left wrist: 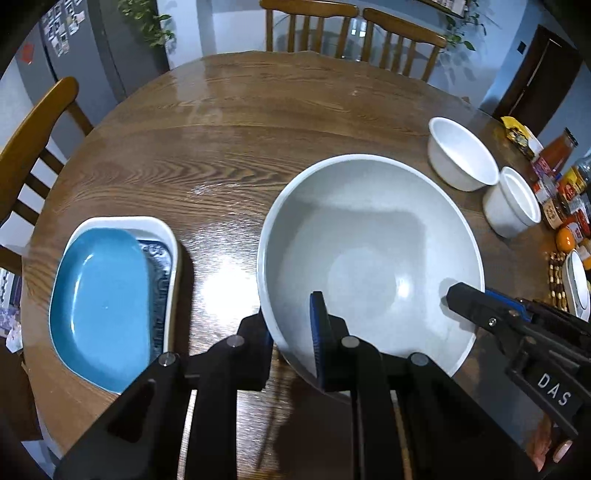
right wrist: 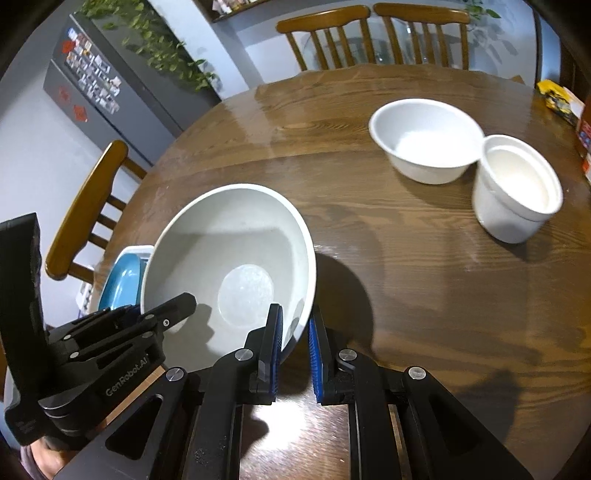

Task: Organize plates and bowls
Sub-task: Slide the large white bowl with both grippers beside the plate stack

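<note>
A: Two grippers, one bowl between them. Left gripper (left wrist: 291, 343) is clamped on the near-left rim of the large grey bowl (left wrist: 369, 258); right gripper (right wrist: 295, 343) pinches its rim on the opposite side. The bowl is tilted, over the near part of the table (left wrist: 221, 147).

B: Plates?

A: One blue plate (left wrist: 99, 306) lying in one white dish (left wrist: 162, 229) at the table's left edge, just beside the bowl.

B: Farther out?

A: One small white bowl (right wrist: 424, 144) and one white cup-shaped pot (right wrist: 517, 188), touching, toward the right edge. Three wooden chairs (right wrist: 325, 33) beyond the edge.
</note>
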`<state>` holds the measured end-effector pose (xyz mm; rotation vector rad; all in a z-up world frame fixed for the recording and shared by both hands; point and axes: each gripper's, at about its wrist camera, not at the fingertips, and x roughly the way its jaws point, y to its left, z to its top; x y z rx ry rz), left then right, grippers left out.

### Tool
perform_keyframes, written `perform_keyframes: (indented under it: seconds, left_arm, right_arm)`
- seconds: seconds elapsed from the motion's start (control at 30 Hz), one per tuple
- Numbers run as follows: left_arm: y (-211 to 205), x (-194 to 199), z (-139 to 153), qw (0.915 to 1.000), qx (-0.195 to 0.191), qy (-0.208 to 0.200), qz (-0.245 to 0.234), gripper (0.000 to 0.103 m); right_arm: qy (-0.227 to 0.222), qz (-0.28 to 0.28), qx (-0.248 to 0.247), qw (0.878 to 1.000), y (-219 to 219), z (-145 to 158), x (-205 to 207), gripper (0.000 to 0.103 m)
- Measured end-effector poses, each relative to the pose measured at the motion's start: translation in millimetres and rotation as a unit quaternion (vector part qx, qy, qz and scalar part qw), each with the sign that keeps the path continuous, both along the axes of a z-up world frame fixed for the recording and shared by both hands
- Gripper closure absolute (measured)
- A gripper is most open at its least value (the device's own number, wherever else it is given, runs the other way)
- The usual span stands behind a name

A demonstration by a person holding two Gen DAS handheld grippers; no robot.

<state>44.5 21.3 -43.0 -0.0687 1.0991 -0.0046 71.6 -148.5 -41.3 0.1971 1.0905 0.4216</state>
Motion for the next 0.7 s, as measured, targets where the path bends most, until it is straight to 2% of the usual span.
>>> perform_keyframes:
  seconds: [0.27,0.53,0.57,0.6,0.63,0.67,0.7]
  left_arm:
    - [10.0,5.3,-10.5,0.9998,0.000,0.017,0.011,0.087]
    - [20.0,10.4,-18.4,0.9994,-0.008,0.027,0.022,0.082]
    - [20.1,10.5,-18.0,0.9993,-0.008,0.028,0.022,0.075]
    - [20.1,10.3,-17.7,0.9994,-0.007,0.027,0.022,0.061]
    - [20.2,10.1,-17.1,0.9994,-0.006,0.025,0.022,0.053]
    - [21.6,9.7,-16.3,0.9995,-0.004,0.022,0.023,0.045]
    - [21.9,9.0,-14.9,0.9996,-0.002,0.018,0.023,0.043]
  right_arm:
    - [0.019,0.007,0.000,1.000,13.5,-9.5,3.9,0.088]
    - [0.030,0.013,0.004,0.999,14.3,-11.0,5.3,0.088]
    - [0.031,0.014,0.007,0.999,14.1,-10.7,5.5,0.088]
    - [0.032,0.014,0.008,0.999,14.0,-10.5,5.7,0.088]
    - [0.036,0.013,0.007,0.999,13.8,-10.4,5.6,0.088]
    - [0.037,0.011,0.003,0.999,13.0,-10.0,5.3,0.083]
    - [0.036,0.008,0.001,0.999,11.0,-8.9,4.6,0.074]
